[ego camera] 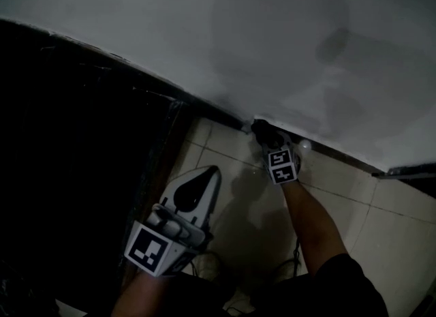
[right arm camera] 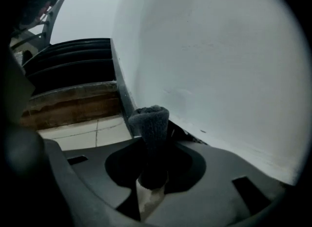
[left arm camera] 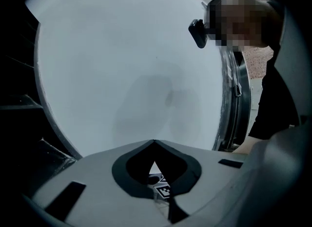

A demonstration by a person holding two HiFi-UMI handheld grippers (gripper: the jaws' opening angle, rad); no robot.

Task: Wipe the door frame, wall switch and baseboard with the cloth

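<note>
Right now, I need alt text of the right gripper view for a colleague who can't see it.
The right gripper is shut on a dark rolled cloth, its tip at the dark baseboard beneath a white wall. Pale floor tiles lie to the left.

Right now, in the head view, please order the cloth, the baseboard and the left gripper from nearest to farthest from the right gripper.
1. Cloth: held in the right gripper's jaws.
2. Baseboard: dark strip just beyond the cloth.
3. Left gripper: farthest, at lower left.
</note>
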